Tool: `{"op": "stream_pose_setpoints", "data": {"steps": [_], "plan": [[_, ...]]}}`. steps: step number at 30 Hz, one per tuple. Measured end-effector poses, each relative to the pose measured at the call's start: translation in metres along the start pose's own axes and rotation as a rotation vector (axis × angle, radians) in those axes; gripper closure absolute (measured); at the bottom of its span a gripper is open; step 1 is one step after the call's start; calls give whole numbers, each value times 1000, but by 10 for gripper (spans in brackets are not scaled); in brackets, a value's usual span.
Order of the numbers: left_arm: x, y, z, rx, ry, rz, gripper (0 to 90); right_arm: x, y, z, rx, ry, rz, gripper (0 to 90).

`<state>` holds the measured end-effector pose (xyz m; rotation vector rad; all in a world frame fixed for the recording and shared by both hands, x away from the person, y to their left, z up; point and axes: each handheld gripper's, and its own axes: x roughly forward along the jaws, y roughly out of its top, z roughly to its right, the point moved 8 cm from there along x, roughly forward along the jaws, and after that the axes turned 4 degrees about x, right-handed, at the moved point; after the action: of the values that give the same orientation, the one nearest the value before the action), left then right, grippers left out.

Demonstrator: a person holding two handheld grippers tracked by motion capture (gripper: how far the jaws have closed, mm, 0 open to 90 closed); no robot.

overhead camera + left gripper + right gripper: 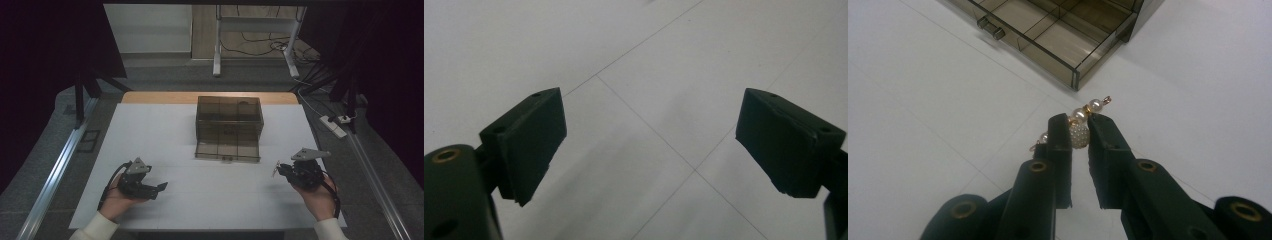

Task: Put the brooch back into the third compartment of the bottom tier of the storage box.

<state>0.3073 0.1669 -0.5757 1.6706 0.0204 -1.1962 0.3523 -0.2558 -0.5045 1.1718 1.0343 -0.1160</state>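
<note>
While the right claw (1079, 131) grips a pearl earring (1079, 134) short of the open organizer drawer (1058, 42), placing it remains, and the left claw (651, 142) gapes empty.

Smoky brown see-through box (229, 117) on a plain white surface (160, 130) with thin grey grid lines. The earring (1079, 131) is creamy white pearls, one bumpy-textured, with gold bits. Matte black fingers (1060, 145), grey top plate (310, 153).

The high view is dim and slightly soft, its upper corners and side edges sunk in near-black, while both gripper views are brighter and evenly lit, with faint blurred shadows on the white table (634, 45) and no glare.
</note>
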Motion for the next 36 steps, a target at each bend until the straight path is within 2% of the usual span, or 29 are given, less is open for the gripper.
{"op": "stream_pose_setpoints", "data": {"steps": [23,36], "plan": [[1,0,0,1,-1,-4,123,10,21,-4,-29,14,24,795],[1,0,0,3,-2,-4,123,20,37,-14,-56,32,34,795]]}}
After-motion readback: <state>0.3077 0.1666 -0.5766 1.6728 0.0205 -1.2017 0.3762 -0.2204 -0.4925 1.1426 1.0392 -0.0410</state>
